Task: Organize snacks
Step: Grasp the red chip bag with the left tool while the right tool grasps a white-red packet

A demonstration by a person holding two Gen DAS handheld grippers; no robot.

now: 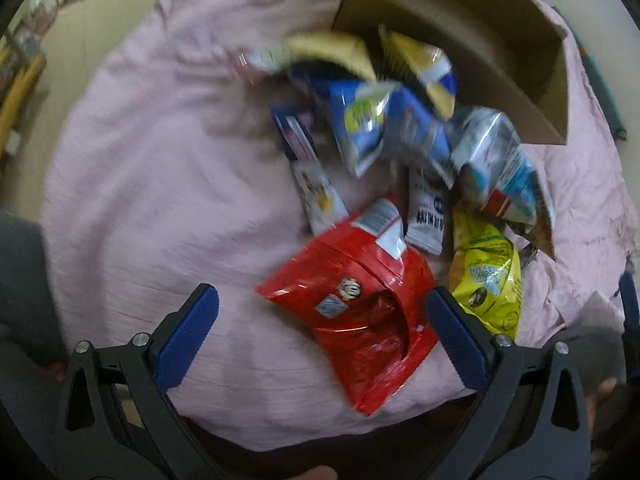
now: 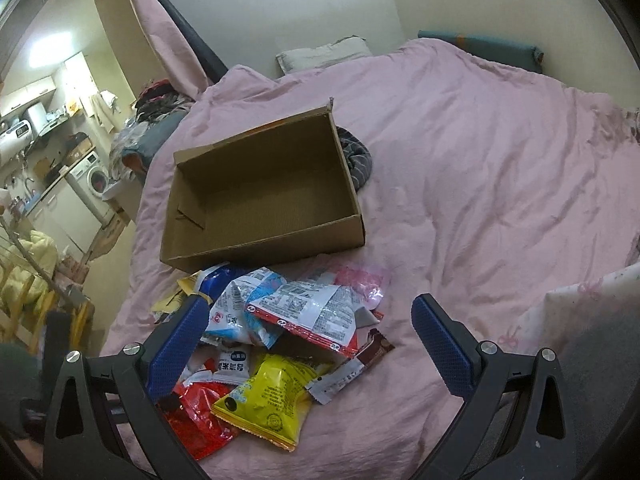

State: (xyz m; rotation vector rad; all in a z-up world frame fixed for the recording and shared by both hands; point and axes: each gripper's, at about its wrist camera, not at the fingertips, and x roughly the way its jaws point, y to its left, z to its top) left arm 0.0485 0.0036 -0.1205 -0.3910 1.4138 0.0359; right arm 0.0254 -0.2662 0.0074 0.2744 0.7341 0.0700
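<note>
A pile of snack packets lies on a pink bed cover beside an open, empty cardboard box (image 2: 264, 192), also in the left wrist view (image 1: 460, 40). The pile includes a red packet (image 1: 360, 312), a yellow packet (image 1: 486, 280), and blue and white packets (image 1: 372, 120). In the right wrist view I see the yellow packet (image 2: 272, 396), the red packet (image 2: 196, 420) and a white-and-red packet (image 2: 312, 312). My left gripper (image 1: 320, 328) is open above the red packet. My right gripper (image 2: 304, 340) is open above the pile, holding nothing.
The pink bed cover (image 2: 480, 160) spreads to the right and far side. A grey striped cloth (image 2: 358, 158) lies behind the box. Pillows (image 2: 324, 54) sit by the wall. A kitchen area with a washing machine (image 2: 94, 178) is at the left.
</note>
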